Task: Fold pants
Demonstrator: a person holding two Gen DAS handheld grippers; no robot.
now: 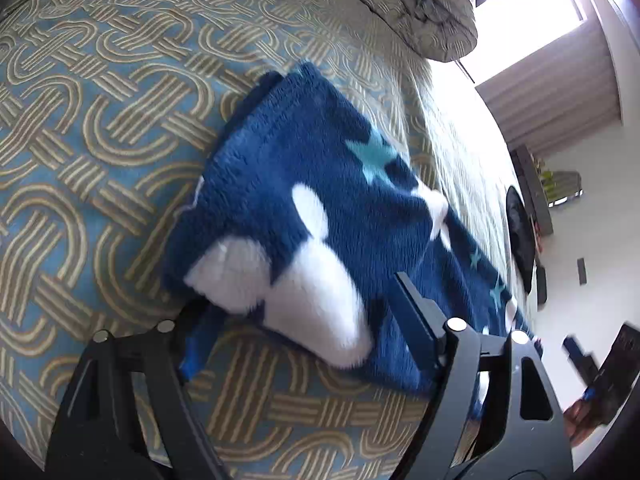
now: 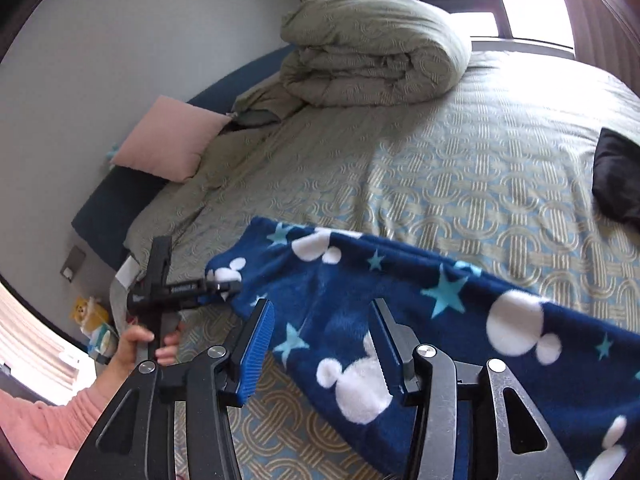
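Note:
The pants [image 1: 320,216] are dark blue fleece with white mouse-head shapes and light blue stars. They lie folded on the patterned bed cover [image 1: 100,128]. In the left wrist view my left gripper [image 1: 296,312] has its jaws wide apart around the near edge of the fabric. In the right wrist view the pants [image 2: 400,300] stretch across the bed, and the left gripper [image 2: 224,284] touches their left end. My right gripper [image 2: 324,340] is open, its blue-padded fingers [image 2: 256,348] apart over the fabric, the right finger resting on it.
A rolled grey-green duvet [image 2: 372,52] sits at the bed's far side, a pink pillow [image 2: 168,136] by the wall. A black item [image 2: 618,172] lies at the right edge of the bed. Windows with curtains stand behind.

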